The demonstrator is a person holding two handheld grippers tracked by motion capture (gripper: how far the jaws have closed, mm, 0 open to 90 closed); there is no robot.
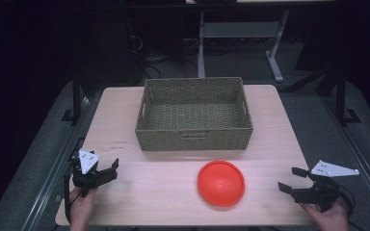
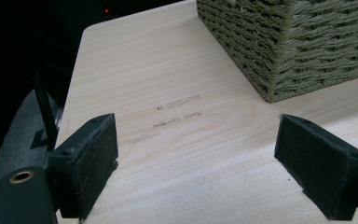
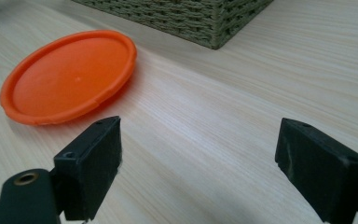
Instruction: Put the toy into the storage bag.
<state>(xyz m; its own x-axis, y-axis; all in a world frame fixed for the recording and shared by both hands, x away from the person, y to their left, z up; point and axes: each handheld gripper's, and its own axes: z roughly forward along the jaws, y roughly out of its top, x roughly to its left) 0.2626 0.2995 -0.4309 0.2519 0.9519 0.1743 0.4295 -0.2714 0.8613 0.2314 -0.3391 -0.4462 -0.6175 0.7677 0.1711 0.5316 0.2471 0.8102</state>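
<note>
An orange round plate [image 1: 221,183] lies upside down on the wooden table [image 1: 139,192], in front of a woven green basket [image 1: 194,134] that looks empty. My left gripper [image 1: 107,169] rests low at the table's front left corner, open, nothing between its pads. My right gripper [image 1: 291,179] hovers at the front right, open too, pointing left toward the plate. In the right gripper view the plate [image 3: 70,74] sits ahead and left of the wide-apart jaws, and the basket's corner [image 3: 200,23] is beyond. The left gripper view shows the basket's corner [image 2: 298,46] ahead on the right.
Faint pencil-like marks [image 2: 177,112] streak the tabletop left of the basket. Dark floor, a desk frame [image 1: 241,33] and black stands surround the table. Bare wood lies between each gripper and the plate.
</note>
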